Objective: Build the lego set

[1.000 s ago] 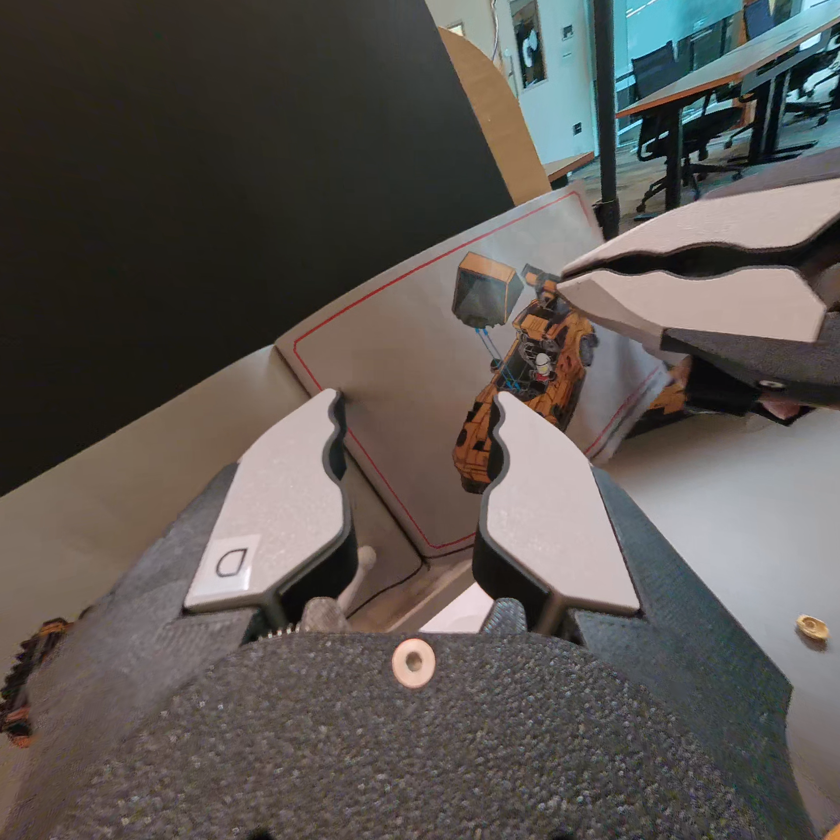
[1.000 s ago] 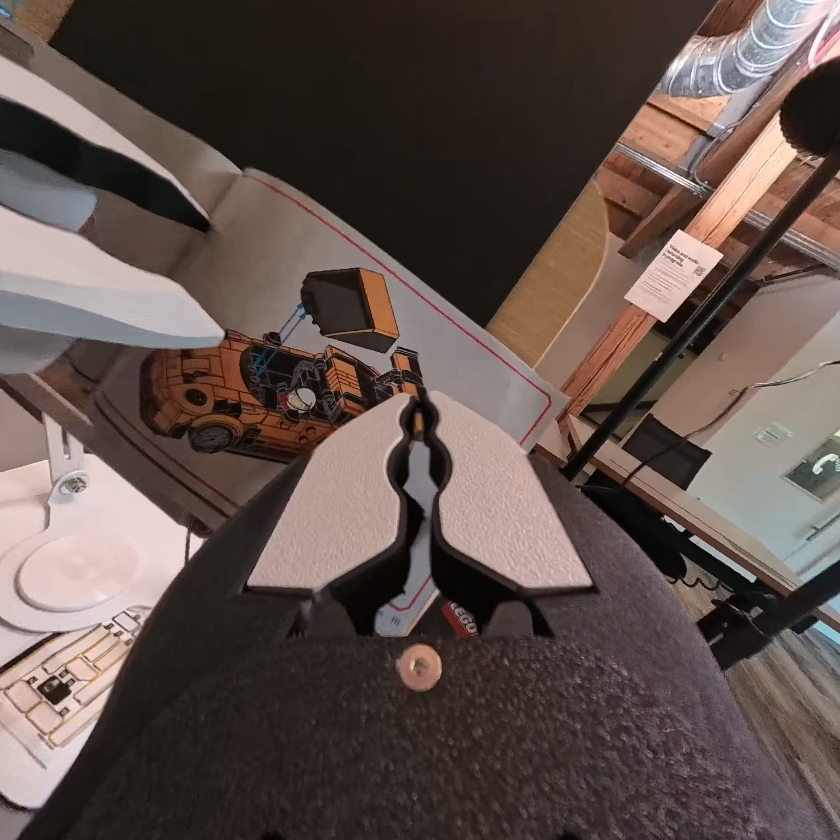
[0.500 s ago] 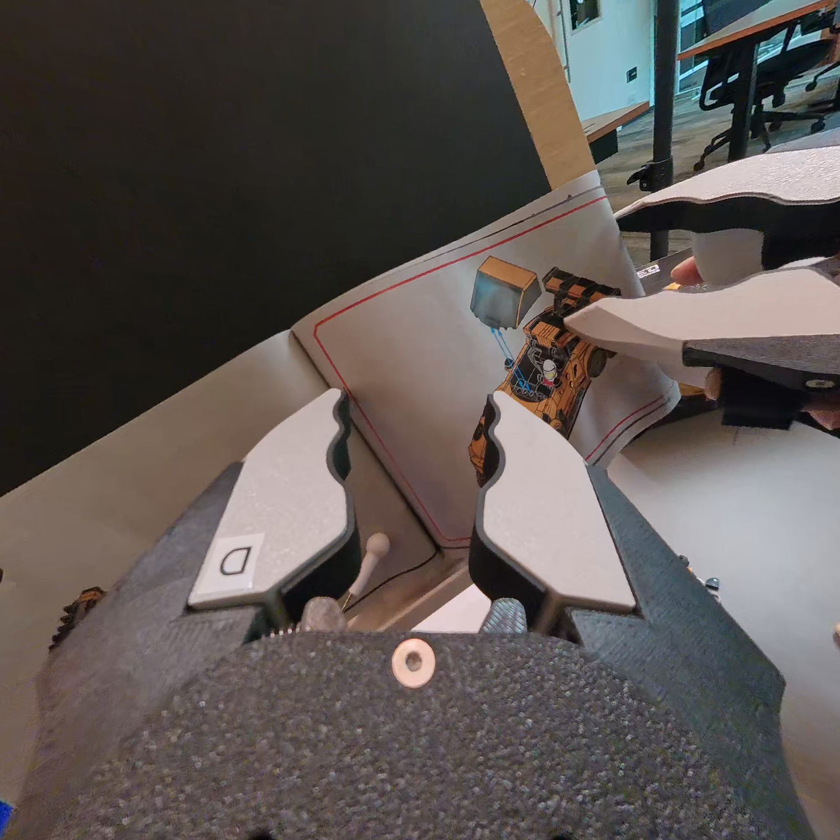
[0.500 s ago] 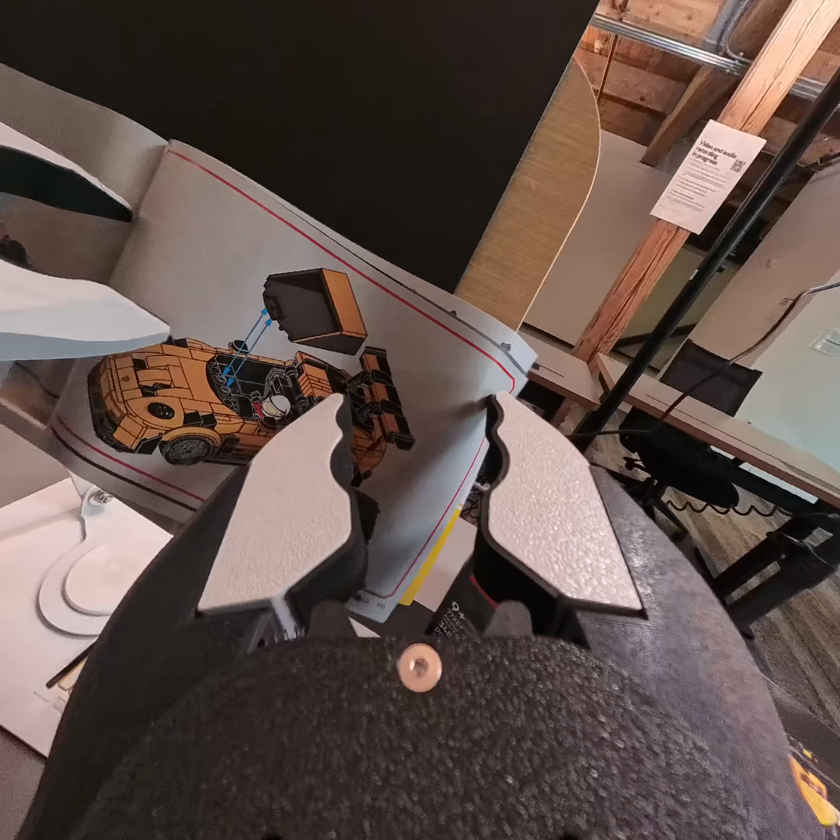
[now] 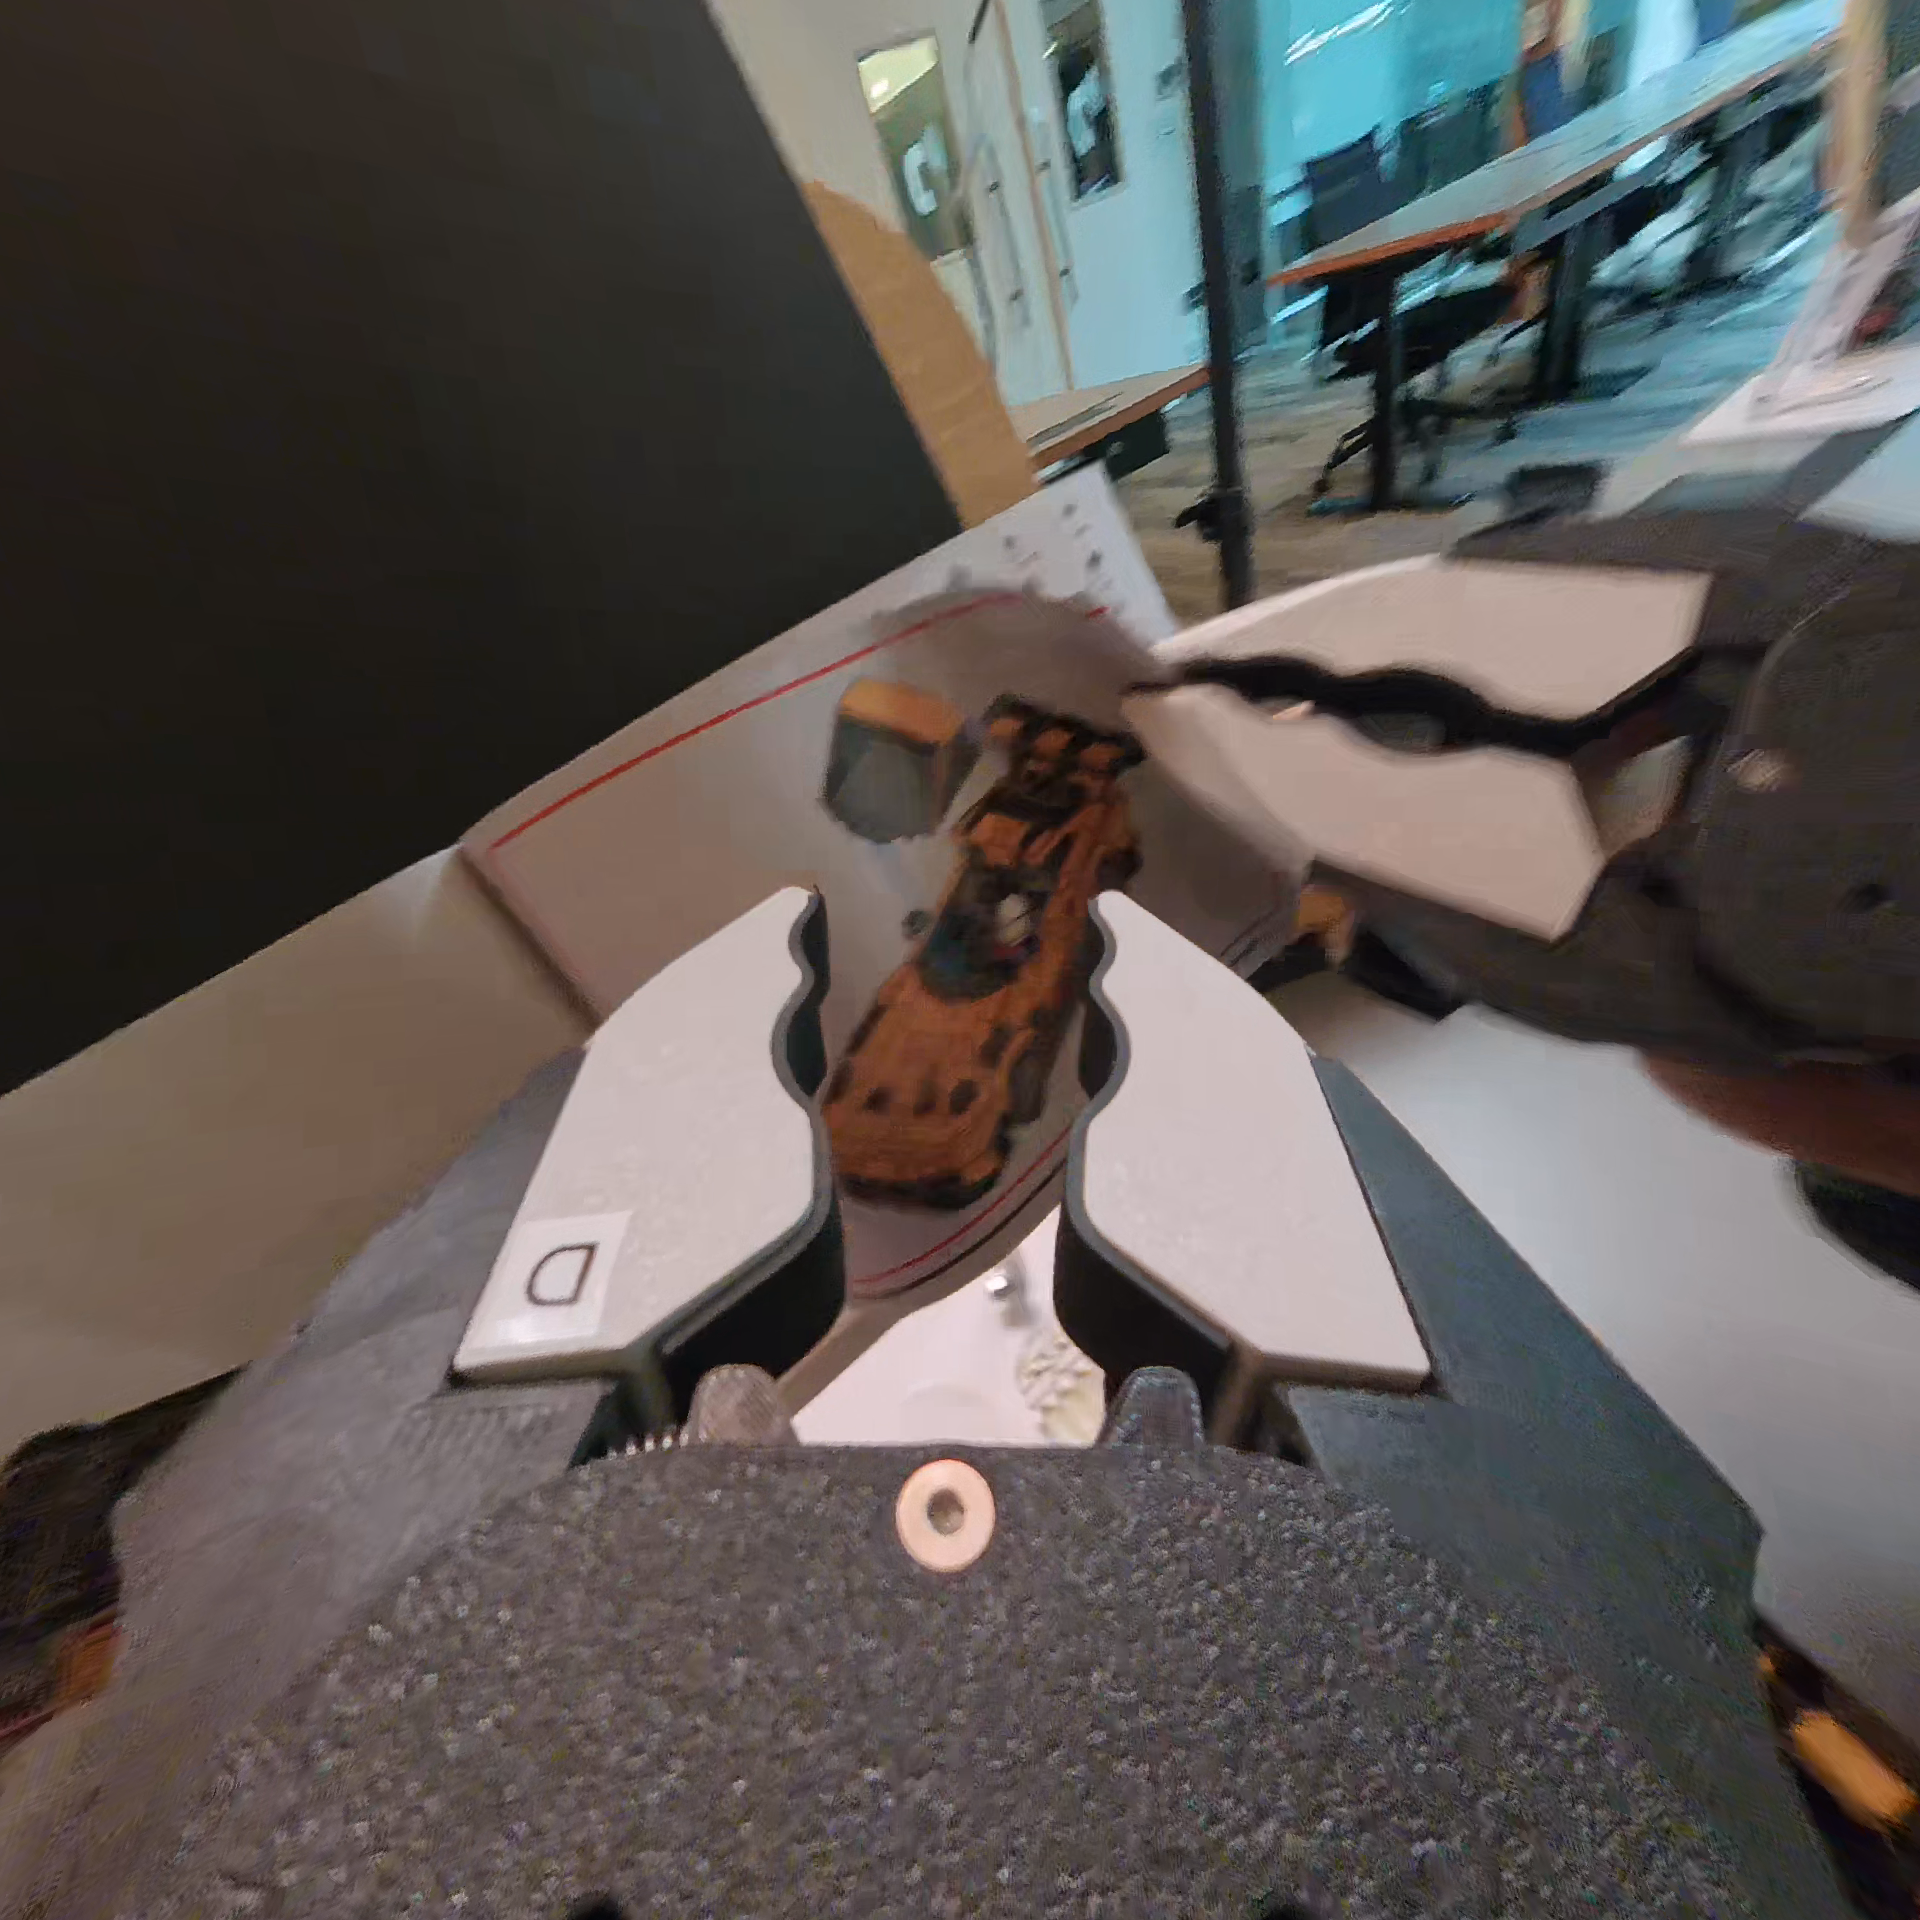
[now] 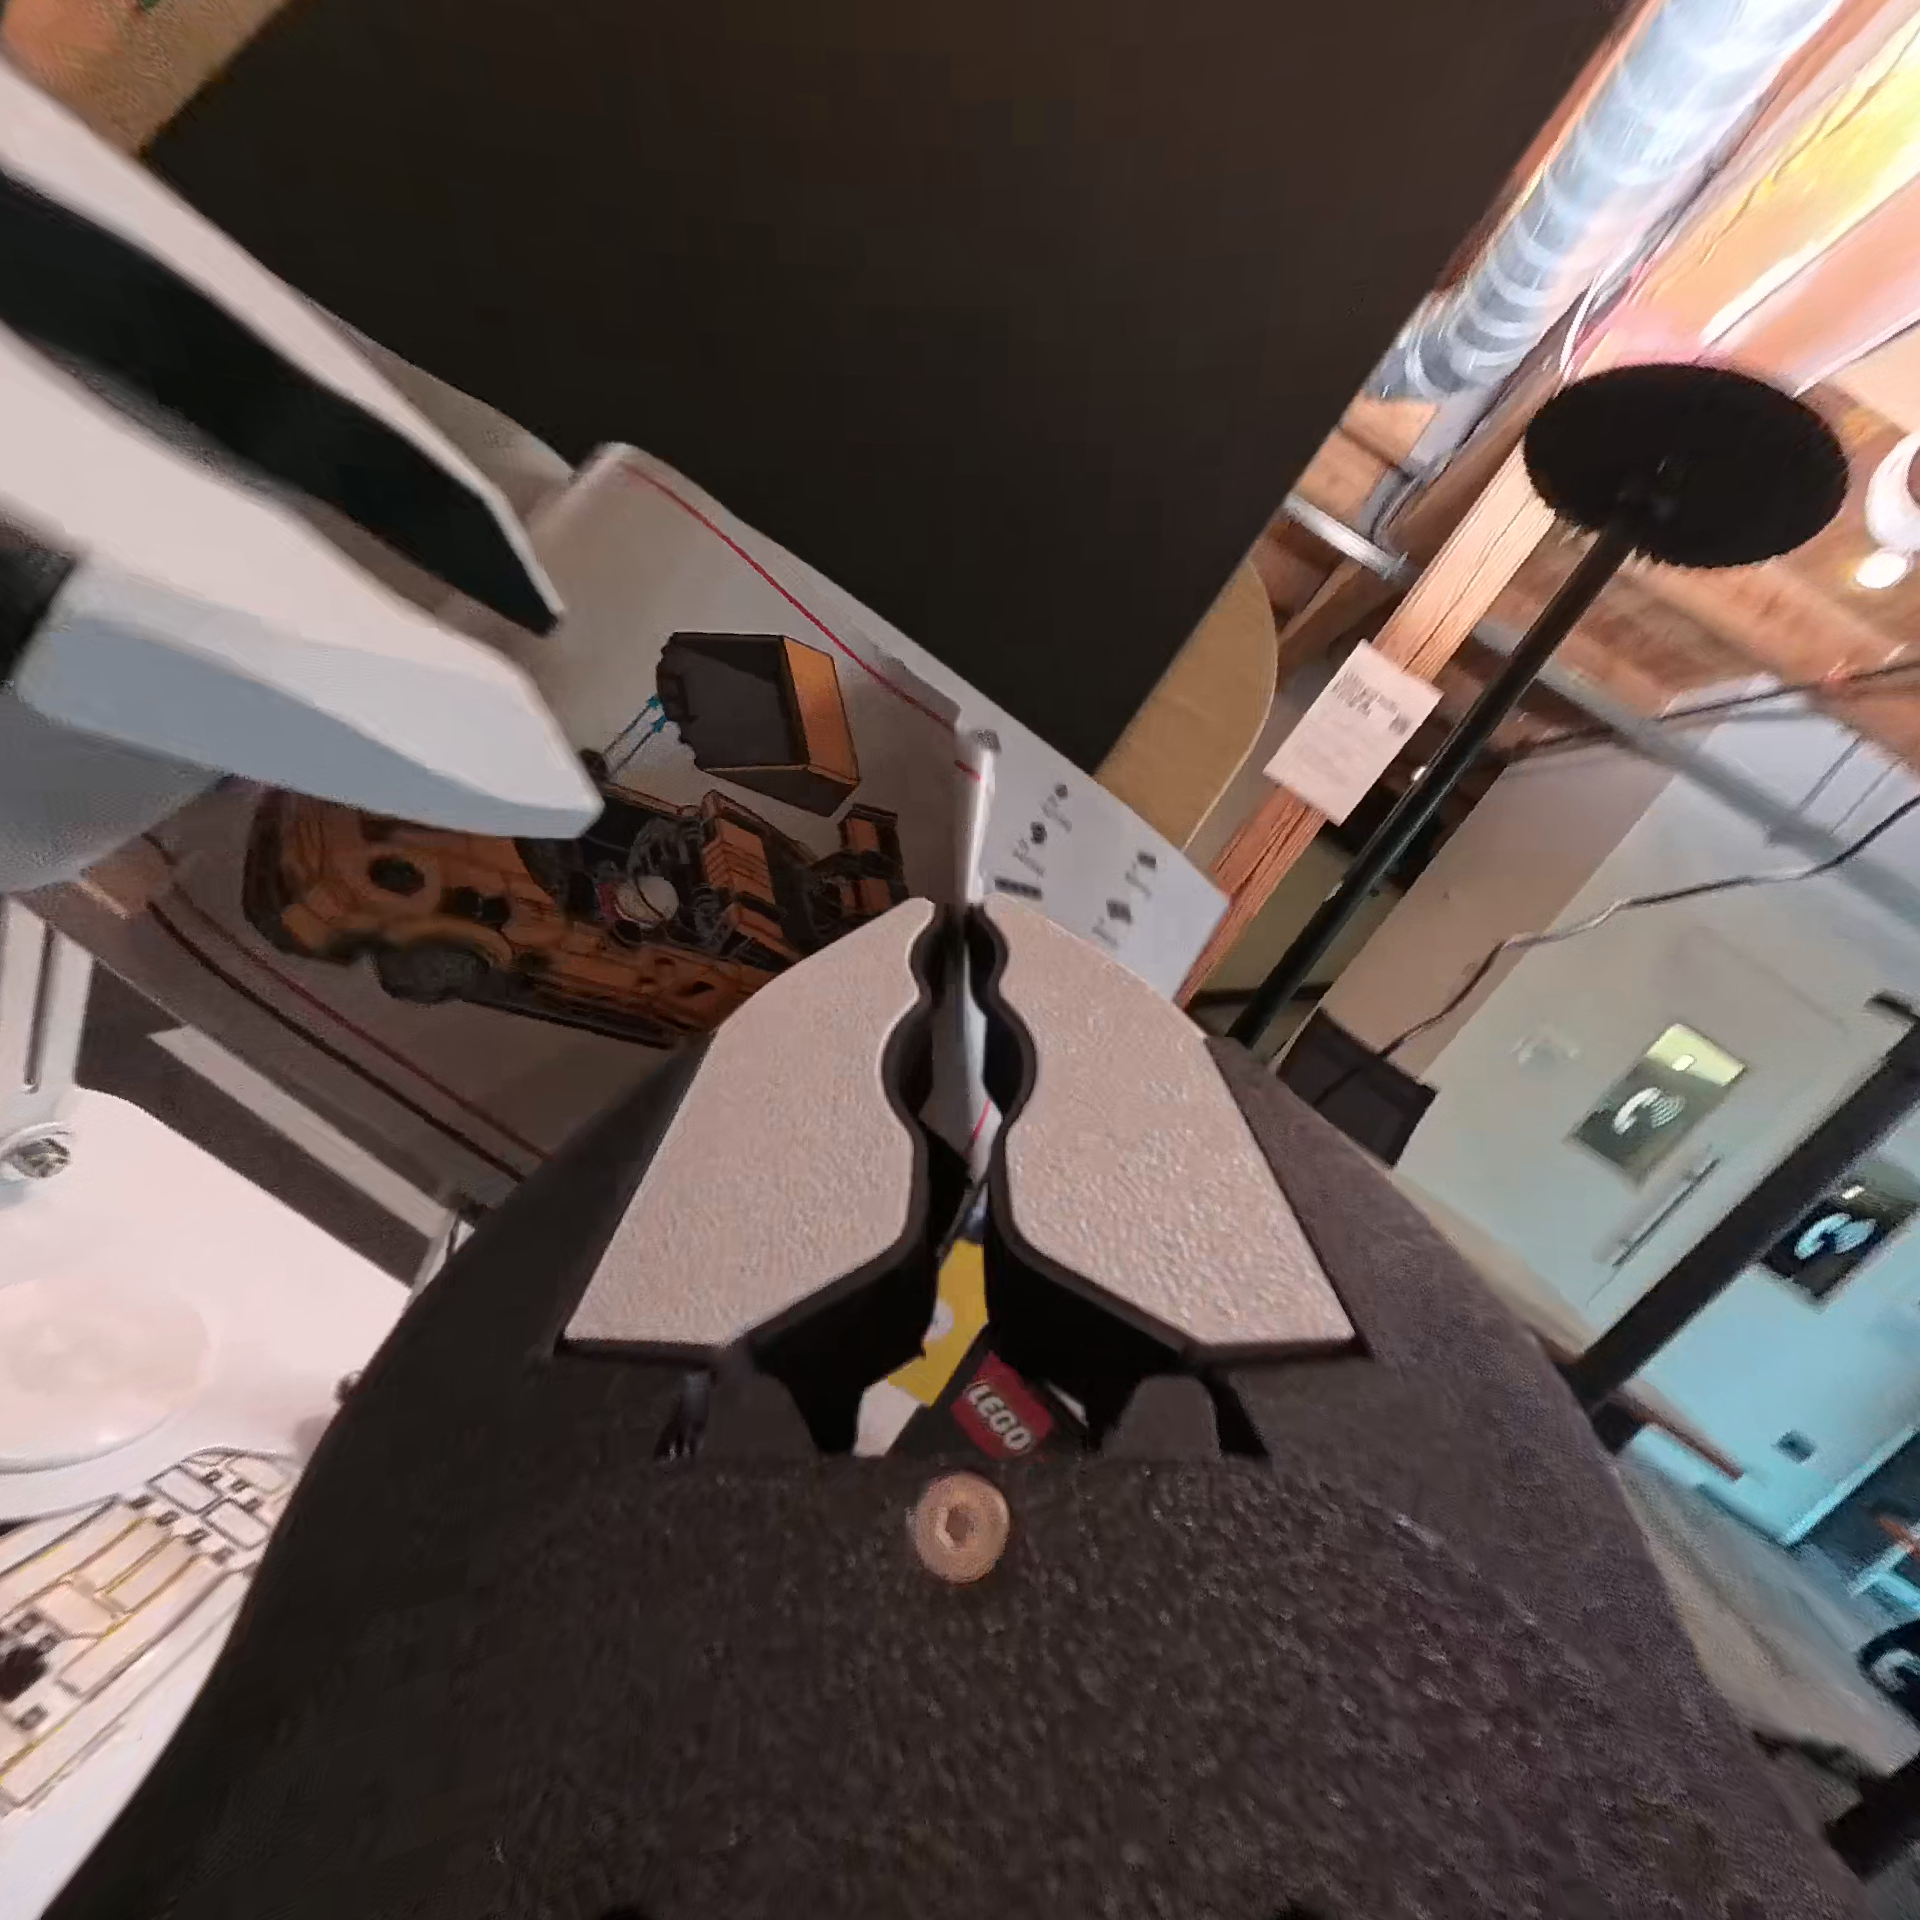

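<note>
Grey paper filled the left wrist view: the instruction booklet stood curled up from the desk, its open page showing an orange car. My left gripper had its fingers apart, with nothing between them, and the page lay beyond them. The right gripper came in from the right edge, and its tips pinched the page's outer edge.

In the right wrist view, my right gripper was clamped on that thin sheet, and a further page showed behind it. I judged that the step was turning the page. To do it well, I should hold one sheet only, carry it over in an arc and keep the spine down with the left fingers, or the paper could tear.

I could see no container, and the picture was too blurred to show loose bricks.
</note>
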Demonstrator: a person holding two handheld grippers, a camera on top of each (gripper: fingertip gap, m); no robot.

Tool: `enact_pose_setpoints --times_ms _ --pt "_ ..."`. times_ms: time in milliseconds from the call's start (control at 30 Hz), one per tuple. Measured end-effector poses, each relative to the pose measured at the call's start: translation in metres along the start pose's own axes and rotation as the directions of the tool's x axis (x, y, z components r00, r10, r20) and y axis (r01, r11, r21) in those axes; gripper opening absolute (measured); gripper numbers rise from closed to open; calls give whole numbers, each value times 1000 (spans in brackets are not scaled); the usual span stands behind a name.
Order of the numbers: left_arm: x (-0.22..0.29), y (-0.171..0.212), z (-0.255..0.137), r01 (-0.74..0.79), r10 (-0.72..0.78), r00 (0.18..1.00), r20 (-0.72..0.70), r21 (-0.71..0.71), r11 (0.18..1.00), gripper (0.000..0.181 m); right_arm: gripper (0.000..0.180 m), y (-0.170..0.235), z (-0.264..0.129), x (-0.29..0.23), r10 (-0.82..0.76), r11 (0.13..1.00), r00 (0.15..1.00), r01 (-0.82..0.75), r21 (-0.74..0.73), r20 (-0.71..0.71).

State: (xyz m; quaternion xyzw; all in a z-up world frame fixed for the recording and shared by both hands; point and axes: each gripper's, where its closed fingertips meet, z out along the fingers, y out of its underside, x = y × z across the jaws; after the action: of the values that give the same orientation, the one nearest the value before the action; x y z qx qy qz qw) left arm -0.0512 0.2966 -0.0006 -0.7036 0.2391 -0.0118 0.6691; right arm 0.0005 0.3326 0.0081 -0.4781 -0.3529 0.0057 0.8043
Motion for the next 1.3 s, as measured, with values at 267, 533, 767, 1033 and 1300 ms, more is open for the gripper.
enact_pose_setpoints --times_ms 267,533,767,1033,1300 --pt "31 -22 2 240 -228 938 -262 13 971 32 6 -26 -29 -33 -255 955 967 252 158 -1" --pt "42 -14 1 329 -328 866 -379 -62 942 8 10 -21 -41 -46 -277 946 958 261 190 67" --pt "34 -12 -19 295 -279 865 -416 -28 955 5 27 -24 -50 -46 151 966 888 -225 125 434" --pt "36 -13 -33 287 -251 844 -474 5 958 6 18 -35 -54 -45 552 783 495 -584 -213 671" --pt "33 -9 -43 294 -252 829 -500 6 956 7 0 -44 -59 -51 583 743 394 -613 -269 711"
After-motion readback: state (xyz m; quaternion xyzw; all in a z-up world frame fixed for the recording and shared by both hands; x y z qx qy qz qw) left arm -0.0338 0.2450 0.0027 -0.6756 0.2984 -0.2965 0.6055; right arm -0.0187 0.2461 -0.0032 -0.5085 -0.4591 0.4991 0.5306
